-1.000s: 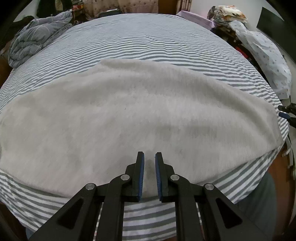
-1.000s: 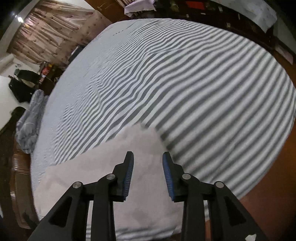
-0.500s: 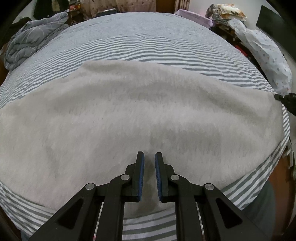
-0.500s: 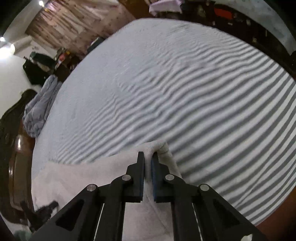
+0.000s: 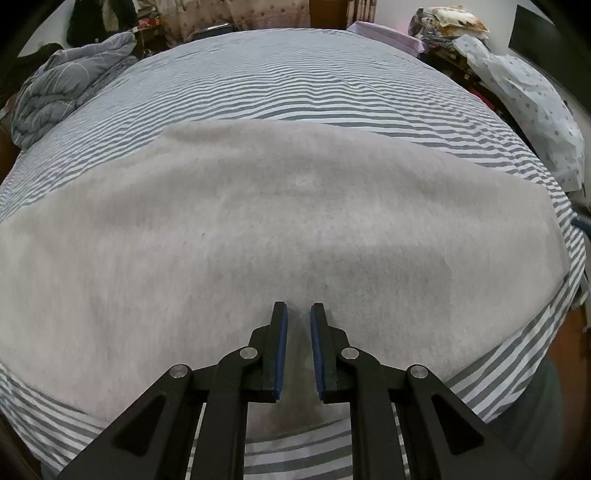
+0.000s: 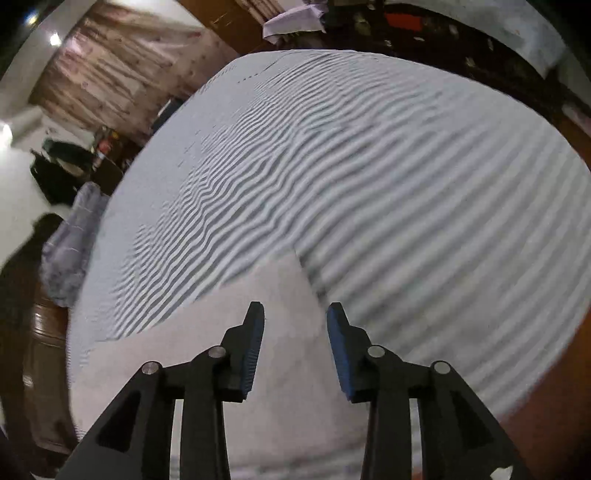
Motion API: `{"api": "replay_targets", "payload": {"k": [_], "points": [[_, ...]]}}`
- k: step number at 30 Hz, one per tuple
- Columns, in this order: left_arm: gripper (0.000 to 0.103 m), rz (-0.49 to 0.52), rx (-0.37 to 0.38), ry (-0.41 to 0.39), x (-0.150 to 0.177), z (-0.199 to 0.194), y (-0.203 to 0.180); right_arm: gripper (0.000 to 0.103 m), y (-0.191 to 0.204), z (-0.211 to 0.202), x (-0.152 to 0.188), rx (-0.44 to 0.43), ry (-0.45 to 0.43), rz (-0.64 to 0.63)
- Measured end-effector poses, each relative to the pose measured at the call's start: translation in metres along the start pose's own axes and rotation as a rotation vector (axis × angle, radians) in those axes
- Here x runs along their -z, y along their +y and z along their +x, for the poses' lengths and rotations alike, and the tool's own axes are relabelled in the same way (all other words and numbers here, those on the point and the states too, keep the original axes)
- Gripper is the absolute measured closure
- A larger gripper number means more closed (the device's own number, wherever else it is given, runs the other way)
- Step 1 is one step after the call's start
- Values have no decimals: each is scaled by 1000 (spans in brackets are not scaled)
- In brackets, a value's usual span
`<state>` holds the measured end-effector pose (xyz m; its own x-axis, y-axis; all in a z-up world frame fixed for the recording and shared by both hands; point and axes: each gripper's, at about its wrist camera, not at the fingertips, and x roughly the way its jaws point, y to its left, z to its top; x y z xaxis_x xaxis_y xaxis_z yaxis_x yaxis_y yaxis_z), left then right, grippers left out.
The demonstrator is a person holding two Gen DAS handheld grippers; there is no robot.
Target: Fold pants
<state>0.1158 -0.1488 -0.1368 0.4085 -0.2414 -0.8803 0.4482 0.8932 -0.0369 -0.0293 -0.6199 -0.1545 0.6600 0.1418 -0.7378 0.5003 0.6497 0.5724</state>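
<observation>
The pale grey fleece pants (image 5: 280, 229) lie spread flat across the near part of the striped bed (image 5: 295, 88). My left gripper (image 5: 296, 321) hovers over their near edge with its jaws a narrow gap apart and nothing between them. In the right wrist view the pants (image 6: 236, 332) show as a pale corner on the bed (image 6: 406, 192). My right gripper (image 6: 295, 317) is open and empty just above that corner.
A crumpled grey duvet (image 5: 70, 92) lies at the bed's far left. A purple folded cloth (image 5: 388, 33) and a spotted white cover (image 5: 532, 103) sit at the far right. Dark wooden furniture (image 6: 40, 332) borders the bed on the left.
My right gripper shut on the pants' corner half a second ago and has now opened and let it go. The left gripper has stayed over the near edge.
</observation>
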Motion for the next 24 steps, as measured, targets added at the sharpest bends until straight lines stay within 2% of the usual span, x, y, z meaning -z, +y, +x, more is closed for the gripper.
{"api": "replay_targets", "payload": {"k": [4,9,12,16,19,24], "points": [[89,-2,3,1,1,-1,0,69,-35,-20,53,-114,32,144],[89,7,3,5,8,-7,-2,69,-55,-1,99,-207,74,273],[89,17,-4,12,15,-10,-3,69,-62,11,109,-231,86,308],[89,6,-4,26,24,-9,1,65,-72,20,119,-212,101,340],[89,8,-8,25,28,-9,0,65,-74,25,112,-240,77,359],[88,4,-11,27,28,-9,0,59,-91,30,107,-295,37,429]]}}
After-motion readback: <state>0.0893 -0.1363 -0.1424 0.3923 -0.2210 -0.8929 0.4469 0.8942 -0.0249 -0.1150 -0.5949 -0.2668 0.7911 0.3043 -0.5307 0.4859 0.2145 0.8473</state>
